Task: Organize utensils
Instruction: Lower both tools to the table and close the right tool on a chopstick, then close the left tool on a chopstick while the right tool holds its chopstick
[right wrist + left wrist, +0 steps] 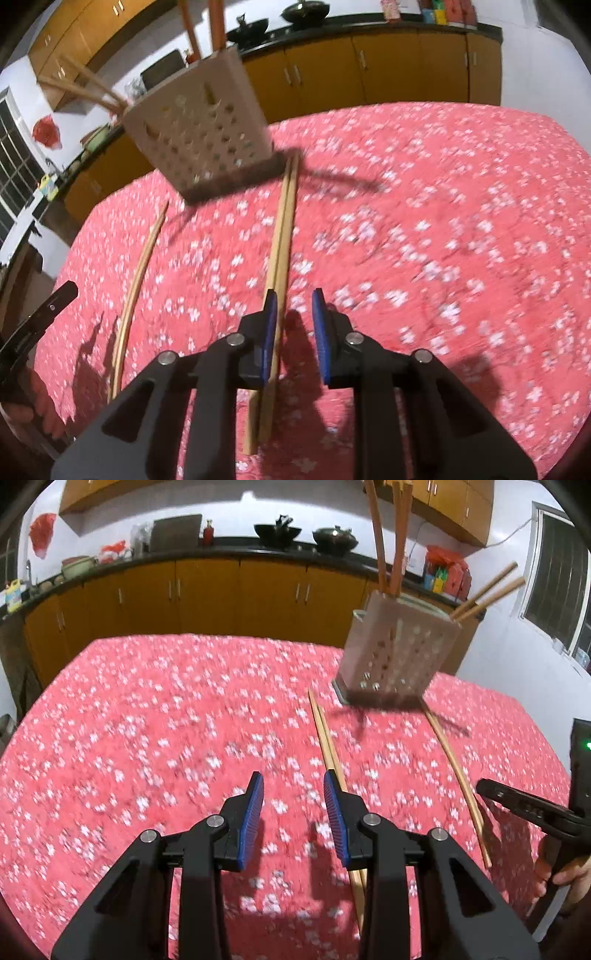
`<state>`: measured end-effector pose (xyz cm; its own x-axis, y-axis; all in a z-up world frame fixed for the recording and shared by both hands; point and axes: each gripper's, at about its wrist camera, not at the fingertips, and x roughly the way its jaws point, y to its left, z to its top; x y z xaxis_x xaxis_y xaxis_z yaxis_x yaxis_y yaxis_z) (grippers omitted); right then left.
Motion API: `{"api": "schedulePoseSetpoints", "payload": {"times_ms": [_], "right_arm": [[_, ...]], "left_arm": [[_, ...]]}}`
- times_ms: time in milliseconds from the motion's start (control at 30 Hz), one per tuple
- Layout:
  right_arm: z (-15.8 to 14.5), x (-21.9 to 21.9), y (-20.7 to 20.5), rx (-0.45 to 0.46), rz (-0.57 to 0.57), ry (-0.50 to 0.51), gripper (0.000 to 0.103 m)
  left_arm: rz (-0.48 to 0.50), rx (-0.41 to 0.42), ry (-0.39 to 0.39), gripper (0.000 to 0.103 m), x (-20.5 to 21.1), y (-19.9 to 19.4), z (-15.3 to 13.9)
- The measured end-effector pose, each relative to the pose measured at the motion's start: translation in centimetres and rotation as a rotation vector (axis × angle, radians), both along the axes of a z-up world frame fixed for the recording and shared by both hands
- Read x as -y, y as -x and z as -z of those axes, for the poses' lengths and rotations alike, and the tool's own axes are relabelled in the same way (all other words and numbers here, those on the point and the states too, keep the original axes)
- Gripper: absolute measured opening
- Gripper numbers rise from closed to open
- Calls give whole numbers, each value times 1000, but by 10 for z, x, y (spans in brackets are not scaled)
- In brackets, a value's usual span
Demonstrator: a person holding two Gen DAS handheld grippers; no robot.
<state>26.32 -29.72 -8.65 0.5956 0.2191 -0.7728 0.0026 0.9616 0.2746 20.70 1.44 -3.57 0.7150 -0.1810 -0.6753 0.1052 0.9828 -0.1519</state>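
With both grippers, left (293, 786) and right (294, 302), empty and jaws apart, I approach the chopstick pair (282, 229) lying near the holder (199, 136); next, clamp it.

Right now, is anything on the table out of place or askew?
Yes. Three chopsticks lie loose on the tablecloth instead of standing in the perforated holder: a touching pair and a single chopstick apart. Nothing looks spilled or broken.
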Motion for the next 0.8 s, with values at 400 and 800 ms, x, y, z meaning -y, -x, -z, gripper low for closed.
{"api": "schedulePoseSetpoints", "payload": {"times_ms": [400, 800], "right_arm": [[1, -13, -8, 14, 8, 183, 8], [2, -7, -7, 27, 16, 190, 8]], "left_arm": [[66, -64, 27, 34, 16, 4, 18], [131, -133, -23, 24, 34, 1, 37]]}}
